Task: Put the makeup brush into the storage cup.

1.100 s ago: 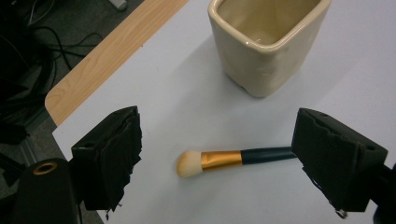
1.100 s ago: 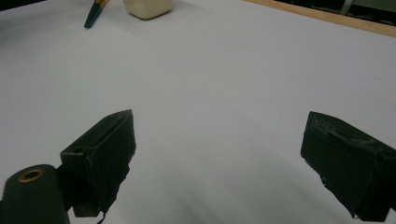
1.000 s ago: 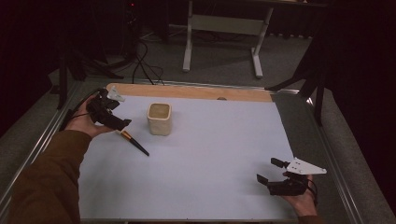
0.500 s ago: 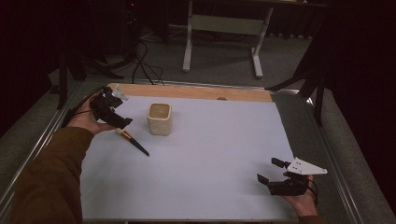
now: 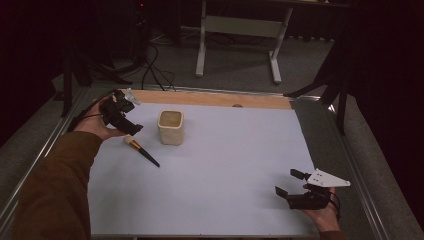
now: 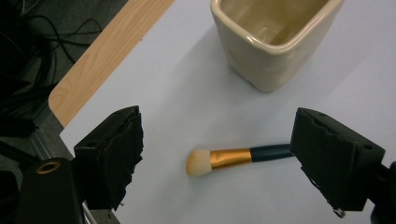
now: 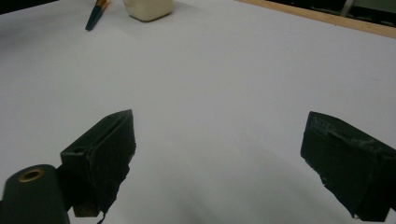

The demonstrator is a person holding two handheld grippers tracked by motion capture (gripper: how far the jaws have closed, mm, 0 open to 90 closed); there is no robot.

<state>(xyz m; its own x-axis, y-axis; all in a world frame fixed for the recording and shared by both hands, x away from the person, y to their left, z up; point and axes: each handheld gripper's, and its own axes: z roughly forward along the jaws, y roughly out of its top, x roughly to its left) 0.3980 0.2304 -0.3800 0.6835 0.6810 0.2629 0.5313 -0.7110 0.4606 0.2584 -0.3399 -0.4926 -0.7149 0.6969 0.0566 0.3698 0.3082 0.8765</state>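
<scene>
A makeup brush (image 5: 141, 150) with pale bristles, a gold ferrule and a dark handle lies flat on the white table sheet (image 5: 220, 165). Just right of its bristle end stands a cream square cup (image 5: 170, 127), upright and empty as far as I can see. My left gripper (image 5: 125, 117) hovers open over the brush's bristle end; in the left gripper view the brush (image 6: 238, 157) lies between the spread jaws, untouched, with the cup (image 6: 273, 37) beyond. My right gripper (image 5: 290, 185) is open near the front right, holding nothing. The right gripper view shows the cup (image 7: 148, 9) and the brush handle (image 7: 95, 15) far off.
A wooden strip (image 5: 210, 99) runs along the table's far edge. Metal rails (image 5: 360, 175) border the sides. Behind the table stand a white frame (image 5: 240, 30) and cables (image 5: 150, 65) on the floor.
My left gripper has shifted slightly toward the far left over the brush's bristle end. The right gripper, cup and brush stayed put.
</scene>
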